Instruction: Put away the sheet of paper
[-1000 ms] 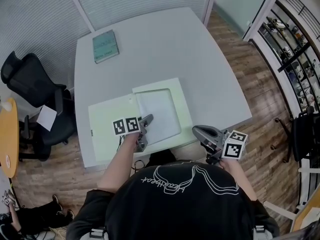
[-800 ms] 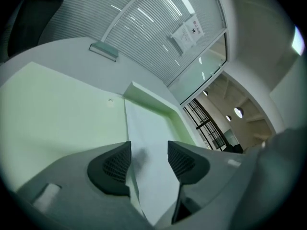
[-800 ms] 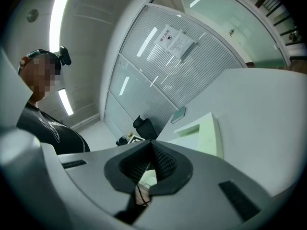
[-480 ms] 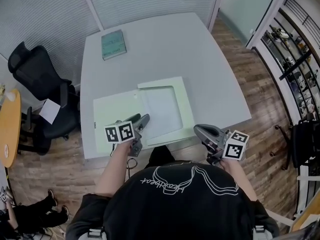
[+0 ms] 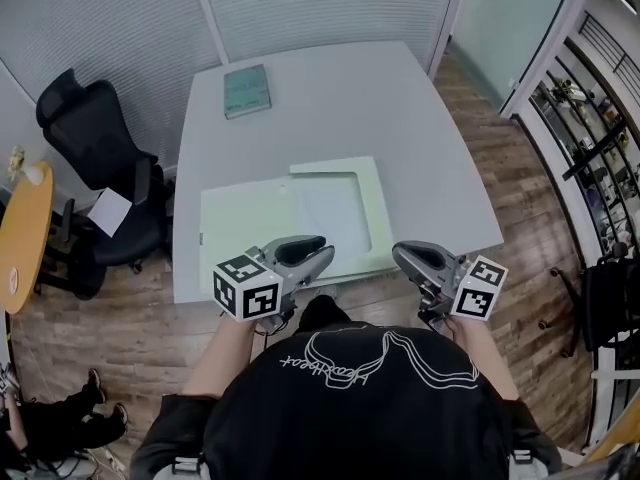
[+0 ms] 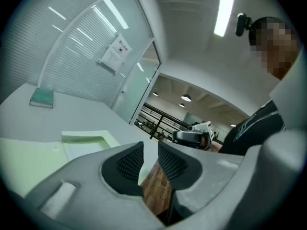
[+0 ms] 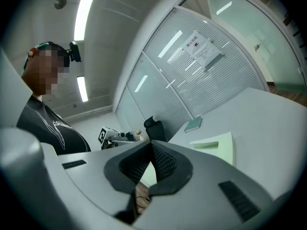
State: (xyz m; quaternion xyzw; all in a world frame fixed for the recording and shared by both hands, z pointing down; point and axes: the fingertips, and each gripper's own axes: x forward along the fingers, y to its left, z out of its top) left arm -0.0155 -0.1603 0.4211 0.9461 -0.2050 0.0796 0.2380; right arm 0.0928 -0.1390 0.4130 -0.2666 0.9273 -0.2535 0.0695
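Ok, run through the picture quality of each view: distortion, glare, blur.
Head view: evenly lit and sharp, with the table edges bowed by the wide lens. Left gripper view: heavy fisheye, dark corners, the ceiling light blown out. Right gripper view: same fisheye, light strip glaring at top left.

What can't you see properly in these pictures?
- Book title: head view, too small to read.
- Notice on the glass wall: right gripper view, print too small.
- Orange table: head view, cut off by the left edge.
- Sheet of paper in the green folder: head view, too small to tell whether it is tucked in.
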